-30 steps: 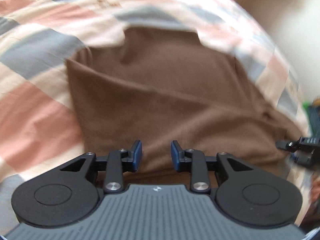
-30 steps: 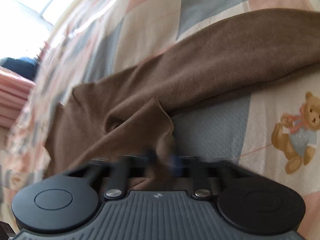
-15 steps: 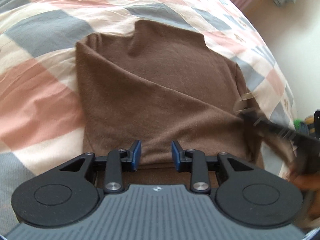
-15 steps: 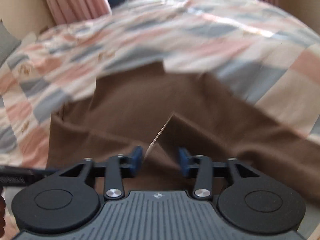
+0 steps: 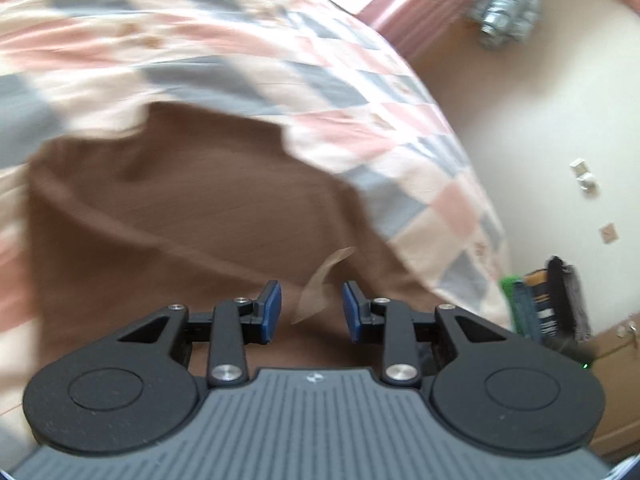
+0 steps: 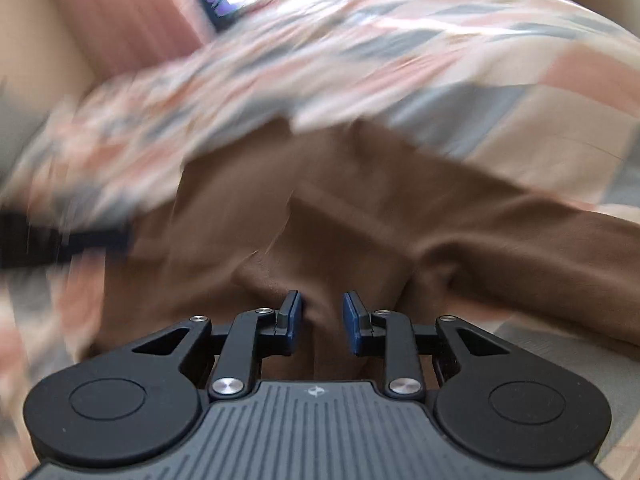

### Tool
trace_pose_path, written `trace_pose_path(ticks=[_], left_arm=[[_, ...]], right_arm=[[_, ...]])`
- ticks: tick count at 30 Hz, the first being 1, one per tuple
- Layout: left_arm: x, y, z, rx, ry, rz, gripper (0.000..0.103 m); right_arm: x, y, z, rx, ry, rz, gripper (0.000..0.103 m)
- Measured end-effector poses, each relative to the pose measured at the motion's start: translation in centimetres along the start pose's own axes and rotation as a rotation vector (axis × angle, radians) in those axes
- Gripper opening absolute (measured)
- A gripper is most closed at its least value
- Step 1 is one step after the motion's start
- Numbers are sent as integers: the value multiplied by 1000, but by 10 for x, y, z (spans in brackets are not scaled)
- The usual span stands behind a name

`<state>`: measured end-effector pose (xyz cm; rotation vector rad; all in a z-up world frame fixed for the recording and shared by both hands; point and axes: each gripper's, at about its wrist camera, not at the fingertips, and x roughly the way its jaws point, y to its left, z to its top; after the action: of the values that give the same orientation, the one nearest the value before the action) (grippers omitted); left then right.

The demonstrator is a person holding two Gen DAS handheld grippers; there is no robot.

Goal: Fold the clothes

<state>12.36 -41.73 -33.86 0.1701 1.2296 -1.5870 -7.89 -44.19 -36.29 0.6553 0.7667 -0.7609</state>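
A brown sweater (image 5: pixel 192 208) lies spread on the patchwork quilt (image 5: pixel 248 76), neck edge toward the far side. My left gripper (image 5: pixel 312 308) hovers over its near hem, open; a pale blurred flap (image 5: pixel 320 292) shows between the blue pads, and I cannot tell what it is. In the right wrist view the sweater (image 6: pixel 360 208) is rumpled, with a sleeve (image 6: pixel 540 248) stretching right. My right gripper (image 6: pixel 322 316) is open, with a raised fold of brown cloth between its pads. A dark blurred bar at the left edge is the other gripper (image 6: pixel 60 236).
The bed's right edge drops toward a cream wall (image 5: pixel 520 120). Books and a dark bag (image 5: pixel 552 304) stand beside the bed. Pink curtains (image 5: pixel 420 16) hang at the far end under a bright window. Both views are motion-blurred.
Both cameras have swung. The right gripper let go of the sleeve end, moved over the sweater's body, and its pads now stand closer together around a fold. The left gripper shifted right and stayed open.
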Motion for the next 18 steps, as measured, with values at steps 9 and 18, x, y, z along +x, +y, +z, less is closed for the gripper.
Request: trace_pose_path(ticks=[9,18], left_arm=[[134,-8,-10,23,208,52,21],[61,-13,-26,-61,78,121,30]], right_arm=[[-30,-40,-23,138,-8,77,52],[-168,-254,-151,1195,-321,-148,54]])
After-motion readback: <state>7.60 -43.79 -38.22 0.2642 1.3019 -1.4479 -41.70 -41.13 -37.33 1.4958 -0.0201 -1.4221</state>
